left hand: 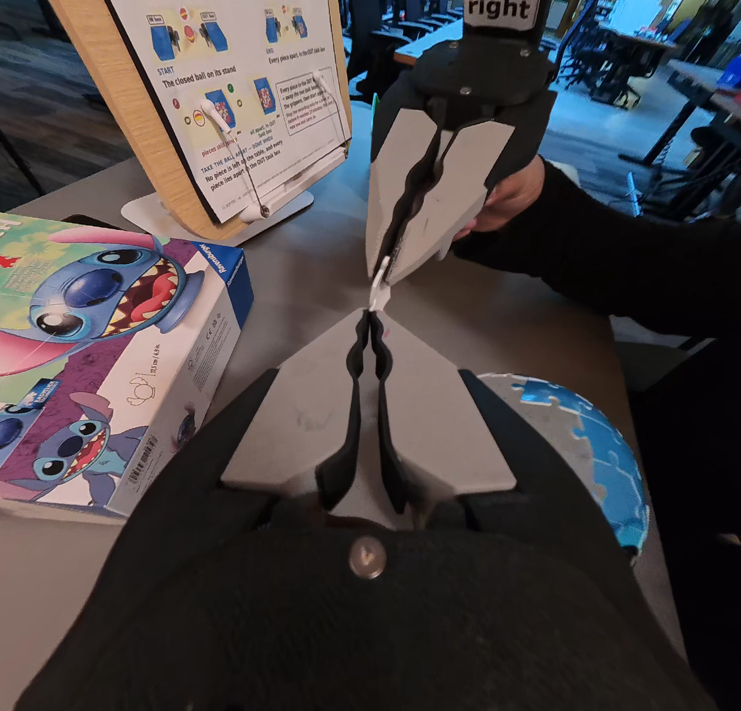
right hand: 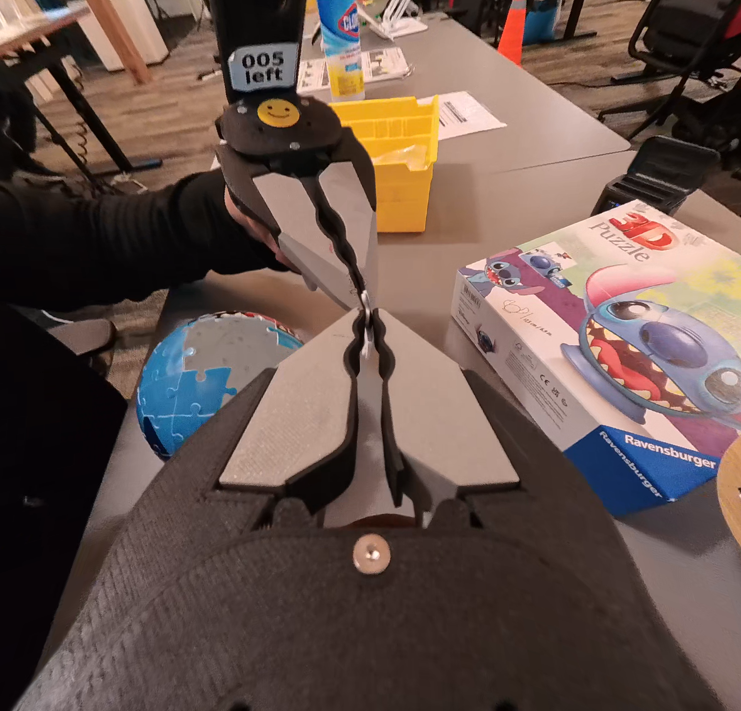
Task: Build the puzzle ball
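Ball [right hand: 192, 375] lower left of right wrist view, half-built, shell gaps showing. Centre frame: left gripper [right hand: 363, 296] and right gripper [right hand: 367, 318] meet tip to tip, both clamped on one white piece [right hand: 365, 331]. Box [right hand: 601, 351] right. Likely mid-handover; next, one releases, the other carries piece to ball.

Blue-and-grey jigsaw-patterned puzzle ball [right hand: 192, 375]; plain yellow bin [right hand: 395, 162]; white, purple and blue cartoon-printed box [right hand: 601, 355].

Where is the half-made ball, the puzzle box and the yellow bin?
half-made ball [right hand: 188, 387]: right wrist view, on its blue outer pieces.
puzzle box [right hand: 533, 355]: right wrist view, on its white side.
yellow bin [right hand: 401, 194]: right wrist view, on its front wall.
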{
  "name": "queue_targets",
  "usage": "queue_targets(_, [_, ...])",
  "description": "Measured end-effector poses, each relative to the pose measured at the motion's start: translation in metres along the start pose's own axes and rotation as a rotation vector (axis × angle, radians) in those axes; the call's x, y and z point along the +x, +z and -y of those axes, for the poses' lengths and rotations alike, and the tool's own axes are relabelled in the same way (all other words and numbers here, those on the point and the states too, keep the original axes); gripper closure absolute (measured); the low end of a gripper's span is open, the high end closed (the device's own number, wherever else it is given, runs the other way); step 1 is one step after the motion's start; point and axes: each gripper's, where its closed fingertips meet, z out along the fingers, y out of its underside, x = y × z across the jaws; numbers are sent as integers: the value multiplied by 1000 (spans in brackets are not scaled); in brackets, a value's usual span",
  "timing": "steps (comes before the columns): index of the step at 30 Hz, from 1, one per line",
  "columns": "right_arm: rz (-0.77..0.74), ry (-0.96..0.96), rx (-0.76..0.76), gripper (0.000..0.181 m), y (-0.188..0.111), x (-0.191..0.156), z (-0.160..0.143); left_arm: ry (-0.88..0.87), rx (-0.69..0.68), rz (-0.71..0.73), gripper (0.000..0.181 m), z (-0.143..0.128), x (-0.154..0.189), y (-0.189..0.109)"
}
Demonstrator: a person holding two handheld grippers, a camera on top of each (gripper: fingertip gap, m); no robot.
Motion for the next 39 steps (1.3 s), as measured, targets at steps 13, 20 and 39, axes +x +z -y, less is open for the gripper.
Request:
queue_targets(13, [13,-96,-81,181,14,-17,-16,-1,-85,53,164,-24,-3,-18])
queue_targets(20, [30,-193,-173,181,24,-51,-42,-76,-63,21,163,-30,-4,-43])
queue_targets(39, [-85,-356,-348,181,43,-44,-76,51,-307,-25,155,-42,28,-28])
